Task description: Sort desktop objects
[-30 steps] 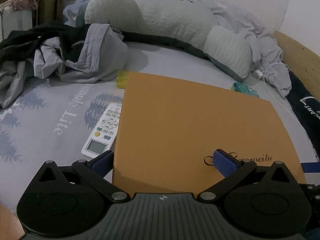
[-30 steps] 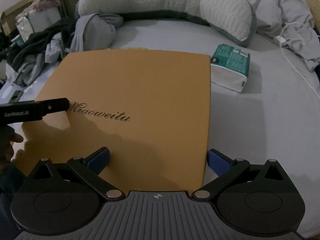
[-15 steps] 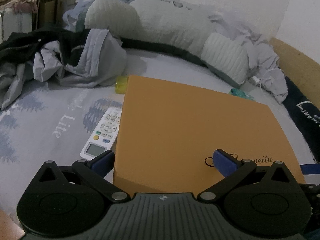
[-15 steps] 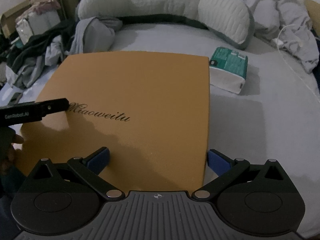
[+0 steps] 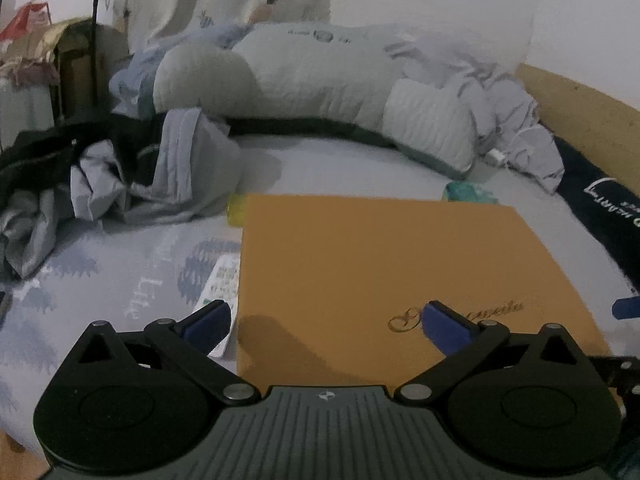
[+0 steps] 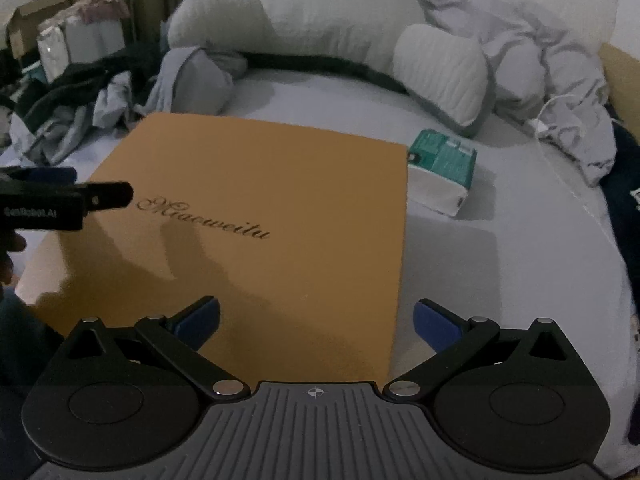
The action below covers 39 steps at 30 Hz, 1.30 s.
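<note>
A large flat orange board (image 5: 384,276) with gold script lies on the bed and also shows in the right wrist view (image 6: 256,216). My left gripper (image 5: 326,326) is open over its near left edge. My right gripper (image 6: 316,320) is open over its near right edge. A white remote (image 5: 218,288) lies partly under the board's left side. A small yellow object (image 5: 235,209) sits at the board's far left corner. A green and white tissue pack (image 6: 442,170) lies right of the board and peeks over its far edge in the left wrist view (image 5: 470,193).
A long grey pillow (image 5: 320,92) curves across the back of the bed. Crumpled clothes (image 5: 120,176) are piled at the left. A white charger cable (image 6: 560,128) lies at the right. A wooden bed frame (image 5: 580,108) runs along the right.
Both grippers have tilted up and drawn back a little, so more of the pillow and wall shows. The board, remote and tissue pack have not moved. Both stay open.
</note>
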### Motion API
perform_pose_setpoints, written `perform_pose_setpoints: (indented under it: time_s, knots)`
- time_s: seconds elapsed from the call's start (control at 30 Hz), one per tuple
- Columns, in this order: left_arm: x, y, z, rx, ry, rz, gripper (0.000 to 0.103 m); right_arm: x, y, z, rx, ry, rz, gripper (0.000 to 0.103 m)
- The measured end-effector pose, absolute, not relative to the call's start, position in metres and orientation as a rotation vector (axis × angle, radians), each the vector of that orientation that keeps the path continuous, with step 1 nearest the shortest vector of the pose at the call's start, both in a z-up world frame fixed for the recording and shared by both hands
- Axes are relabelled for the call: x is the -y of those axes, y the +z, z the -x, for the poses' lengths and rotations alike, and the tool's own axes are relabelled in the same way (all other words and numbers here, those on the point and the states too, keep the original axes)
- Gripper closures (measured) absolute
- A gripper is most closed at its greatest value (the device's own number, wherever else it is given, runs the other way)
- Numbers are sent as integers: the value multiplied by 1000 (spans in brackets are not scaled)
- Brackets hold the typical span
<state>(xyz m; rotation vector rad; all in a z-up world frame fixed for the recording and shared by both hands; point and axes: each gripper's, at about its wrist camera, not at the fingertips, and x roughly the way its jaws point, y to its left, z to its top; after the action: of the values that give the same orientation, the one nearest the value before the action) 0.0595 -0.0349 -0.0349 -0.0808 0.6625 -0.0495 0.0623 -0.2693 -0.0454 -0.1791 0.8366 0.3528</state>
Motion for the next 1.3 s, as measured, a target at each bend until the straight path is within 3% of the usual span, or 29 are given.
perform_pose_setpoints:
  time_s: [0.47,1.3]
  knots:
    - [53,-1,-10,-533,-151,31,0,293,-30,-8,-722,300,161,0]
    - [33,12,48,-443,-175,40,0,298,-4,48,-537,338,118,0]
